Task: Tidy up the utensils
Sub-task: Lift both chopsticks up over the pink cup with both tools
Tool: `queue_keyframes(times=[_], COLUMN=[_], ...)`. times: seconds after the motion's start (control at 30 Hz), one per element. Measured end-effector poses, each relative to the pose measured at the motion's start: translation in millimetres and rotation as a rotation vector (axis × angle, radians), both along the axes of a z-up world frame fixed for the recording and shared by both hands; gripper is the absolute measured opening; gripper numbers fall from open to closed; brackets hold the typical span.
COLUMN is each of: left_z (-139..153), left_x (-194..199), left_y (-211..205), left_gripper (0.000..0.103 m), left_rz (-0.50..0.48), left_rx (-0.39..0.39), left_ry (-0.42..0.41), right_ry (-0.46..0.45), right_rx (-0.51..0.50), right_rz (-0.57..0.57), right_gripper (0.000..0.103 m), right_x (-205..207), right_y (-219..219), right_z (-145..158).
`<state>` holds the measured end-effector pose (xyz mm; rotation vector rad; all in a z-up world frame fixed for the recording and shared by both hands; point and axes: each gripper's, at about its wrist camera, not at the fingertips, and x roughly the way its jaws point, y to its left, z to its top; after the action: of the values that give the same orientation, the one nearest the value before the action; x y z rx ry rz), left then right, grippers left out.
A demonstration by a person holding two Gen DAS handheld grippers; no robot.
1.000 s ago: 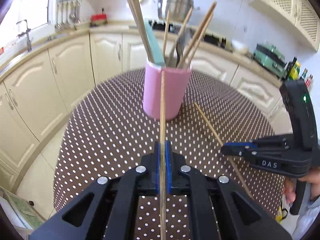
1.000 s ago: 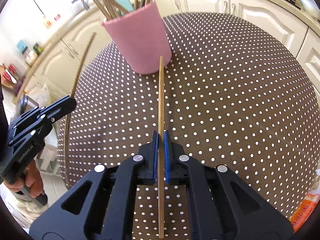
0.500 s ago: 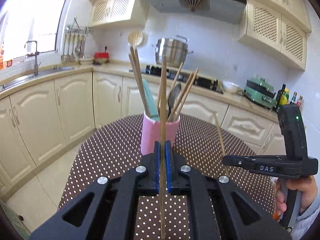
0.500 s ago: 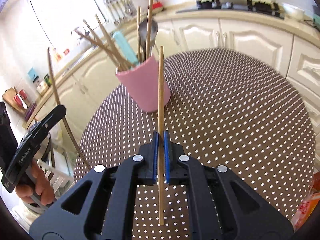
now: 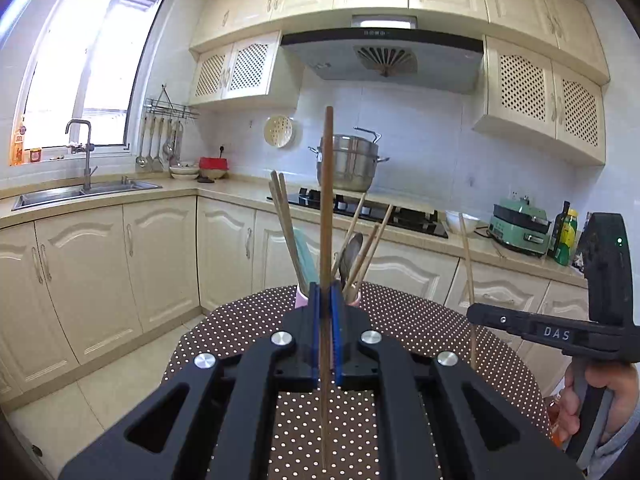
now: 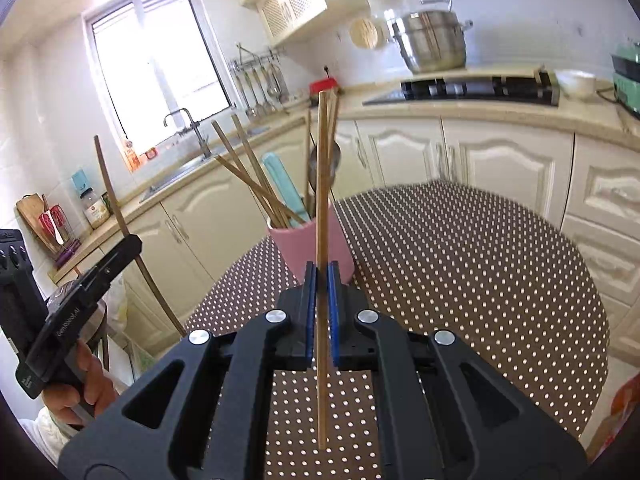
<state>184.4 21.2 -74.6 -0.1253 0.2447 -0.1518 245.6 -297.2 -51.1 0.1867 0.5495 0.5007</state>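
My left hand-held gripper (image 5: 326,320) is fully closed on a dark wooden chopstick (image 5: 327,208); the blue pads clamp it low on the shaft, so most of its length stands above the jaws and a shorter tail hangs below. My right hand-held gripper (image 6: 321,300) is likewise closed on a paler chopstick (image 6: 322,184), held the same way. Both sticks stand close to upright, with their long axes running top to bottom in their own wrist views.

The destination is the pink cup (image 6: 310,246) on the dotted tabletop (image 6: 460,264). It stands directly ahead of both grippers and below the raised stick tips. It already holds several chopsticks, a teal-handled utensil (image 6: 282,184) and a spoon (image 5: 351,252), all leaning outward around the rim.

Governing relation: each stick's axis is nearly vertical, and the cup mouth faces up, so the axes already roughly suit a drop-in. What is lacking is position: the lower ends hang on the near side of the cup, not over its opening.

In the right wrist view the cup sits just beyond the jaws and fills more of the picture. In the left wrist view only a sliver of pink shows either side of the pads. I cannot tell from this which gripper is nearer.

Judgement: the next move requires carrying each lower end forward over the rim, into a gap between the leaning utensils, before the jaws let go.
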Motion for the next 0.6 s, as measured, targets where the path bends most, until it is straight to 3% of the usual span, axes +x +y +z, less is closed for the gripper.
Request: queue_keyframes(times=[0.6], left_z=[16], left_x=[4], left_y=[3], left_gripper=[0.005], left_rz=[-0.001], left_rx=[-0.041], left_ry=[-0.06], right_ry=[-0.107], right_rx=[0.027], right_rz=[0.006], right_gripper=[0.006], right_x=[0], right_y=[16], right_z=[15])
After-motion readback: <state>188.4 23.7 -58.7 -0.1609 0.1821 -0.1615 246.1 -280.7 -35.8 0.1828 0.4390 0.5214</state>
